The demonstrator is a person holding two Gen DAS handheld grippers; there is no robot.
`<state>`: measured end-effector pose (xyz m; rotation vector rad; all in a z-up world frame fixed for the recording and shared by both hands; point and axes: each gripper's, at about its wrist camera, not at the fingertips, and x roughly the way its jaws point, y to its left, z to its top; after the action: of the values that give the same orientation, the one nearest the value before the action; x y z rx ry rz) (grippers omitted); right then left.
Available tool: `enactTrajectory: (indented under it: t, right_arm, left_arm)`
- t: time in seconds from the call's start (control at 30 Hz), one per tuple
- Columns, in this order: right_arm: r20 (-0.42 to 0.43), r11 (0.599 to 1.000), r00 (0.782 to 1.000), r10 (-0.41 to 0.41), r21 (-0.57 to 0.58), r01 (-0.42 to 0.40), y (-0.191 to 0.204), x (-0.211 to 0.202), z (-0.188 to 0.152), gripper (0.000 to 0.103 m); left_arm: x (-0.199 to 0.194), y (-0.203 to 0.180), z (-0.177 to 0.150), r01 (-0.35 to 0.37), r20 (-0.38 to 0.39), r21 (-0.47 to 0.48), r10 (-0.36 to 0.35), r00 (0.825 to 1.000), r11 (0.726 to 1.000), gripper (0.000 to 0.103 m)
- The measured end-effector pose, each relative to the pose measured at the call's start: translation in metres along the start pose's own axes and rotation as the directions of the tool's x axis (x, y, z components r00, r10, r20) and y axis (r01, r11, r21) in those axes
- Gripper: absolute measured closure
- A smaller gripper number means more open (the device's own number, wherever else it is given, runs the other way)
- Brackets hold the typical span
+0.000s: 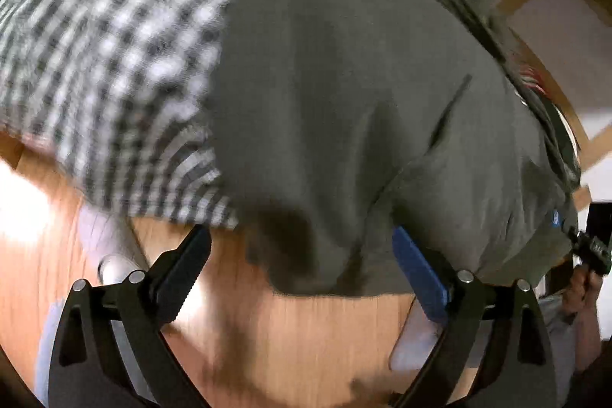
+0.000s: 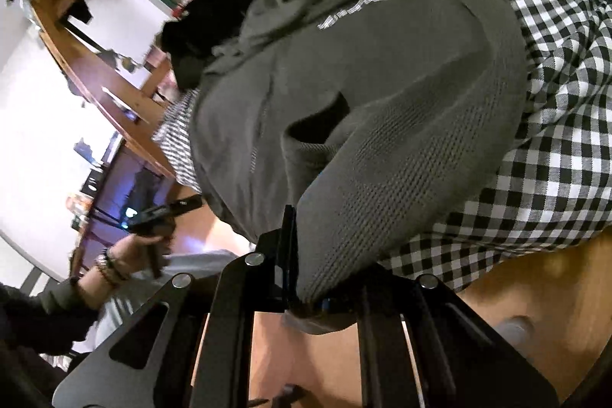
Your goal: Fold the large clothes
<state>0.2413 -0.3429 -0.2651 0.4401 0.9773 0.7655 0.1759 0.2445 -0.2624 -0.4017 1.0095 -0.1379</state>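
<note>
R gripper [image 2: 302,293]: jaws pinched nearly together on the near hem of the grey garment [image 2: 363,109], cloth caught between the pads and a small flap of it hanging below the tips. From that grip the knit fabric rises and spreads away over the checked cloth [image 2: 554,148], which covers the bed/surface and drapes past its near edge. Wooden floor [image 2: 535,301] shows below the edge.

L gripper [image 1: 302,255]: jaws spread wide, nothing clamped. Its tips sit right at the garment's [image 1: 344,83] hanging lower edge; the blue-padded finger [image 1: 420,274] is up against or just under the fabric, the black finger [image 1: 183,262] is off to the side over bare floor [image 1: 287,331]. Can't tell if either pad actually touches the cloth, pic is blurred.

In the R wrist view, the person's left hand [image 2: 141,247] holds the other tool's handle, bracelets at the wrist, dark sleeve [image 2: 38,308] behind. Wooden frame w/ white panels [image 2: 95,71] farther back.
</note>
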Motion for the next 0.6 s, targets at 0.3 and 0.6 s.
enactTrajectory:
  t: [0.3,0.6]
  right_arm:
    - [0.041,0.999,0.998,0.038,-0.014,-0.038,0.008,-0.01,0.002,0.092]
    - [0.027,1.0,0.999,0.017,-0.019,-0.017,0.008,-0.004,0.0,0.092]
  left_arm:
    - [0.006,-0.003,0.013,0.061,0.004,0.028,-0.061,0.998,0.998,0.009]
    - [0.03,0.042,0.025,0.079,-0.034,-0.024,-0.08,0.996,0.997,0.009]
